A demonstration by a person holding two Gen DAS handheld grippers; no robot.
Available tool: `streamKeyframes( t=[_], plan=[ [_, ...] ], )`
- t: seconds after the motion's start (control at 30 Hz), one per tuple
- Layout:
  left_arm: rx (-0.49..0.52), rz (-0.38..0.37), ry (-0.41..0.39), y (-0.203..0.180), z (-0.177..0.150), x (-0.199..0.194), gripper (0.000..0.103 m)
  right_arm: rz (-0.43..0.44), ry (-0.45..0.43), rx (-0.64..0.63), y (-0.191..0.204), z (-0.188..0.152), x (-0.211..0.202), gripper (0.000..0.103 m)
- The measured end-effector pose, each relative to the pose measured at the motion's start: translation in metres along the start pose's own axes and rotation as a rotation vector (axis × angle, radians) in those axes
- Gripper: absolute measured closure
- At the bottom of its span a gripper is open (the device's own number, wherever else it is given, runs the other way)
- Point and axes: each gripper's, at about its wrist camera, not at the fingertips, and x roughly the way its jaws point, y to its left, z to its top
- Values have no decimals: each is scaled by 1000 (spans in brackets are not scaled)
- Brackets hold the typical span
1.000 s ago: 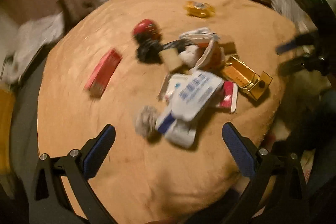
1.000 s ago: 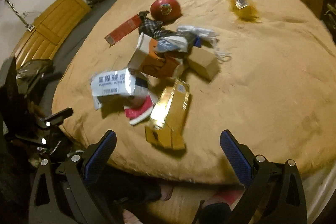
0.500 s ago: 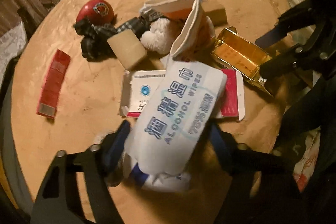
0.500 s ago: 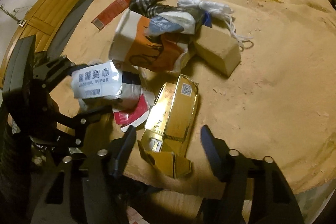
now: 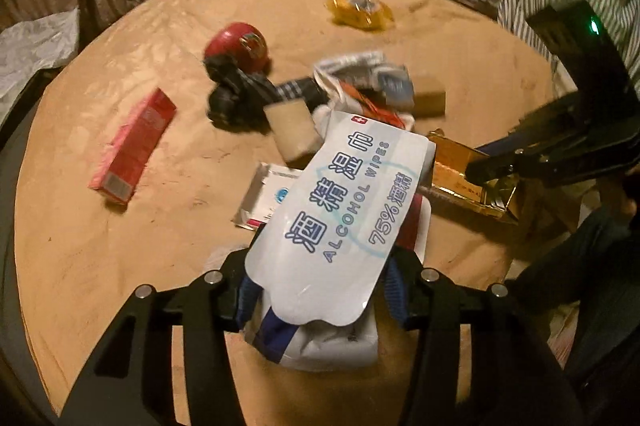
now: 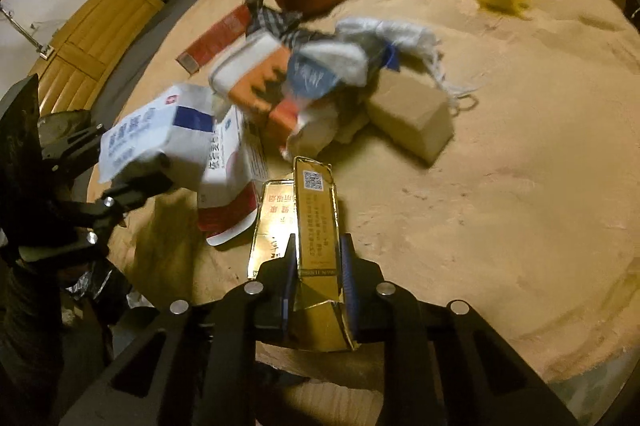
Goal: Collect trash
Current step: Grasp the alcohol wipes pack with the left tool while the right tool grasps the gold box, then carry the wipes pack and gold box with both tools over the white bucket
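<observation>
Right wrist view shows your right gripper [image 6: 316, 276] clamped on the gold carton [image 6: 316, 222] at the table's [image 6: 500, 186] edge, while your left gripper's [image 5: 320, 286] jaws are closing around the wipes pack [image 5: 344, 214]

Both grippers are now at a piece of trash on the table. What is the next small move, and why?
Probably lift both straight up. The right gripper is shut on the gold carton, and the left gripper is closing around the alcohol wipes pack. The round table shows no bin, so the items must be carried off.
</observation>
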Motion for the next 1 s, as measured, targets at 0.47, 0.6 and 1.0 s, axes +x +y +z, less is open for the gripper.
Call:
streamKeyframes(
  t=[0.47,0.6,1.0],
  plan=[
    [-281,268,-272,-24,-24,-77,56,-123,-413,-103,36,-56,-109,82],
    [-377,357,-378,-46,-29,-109,55,-250,-574,-168,60,-77,-144,82],
    [-471,557,-592,-112,-34,-153,55,-415,-832,-240,99,-130,-192,82]
  ],
)
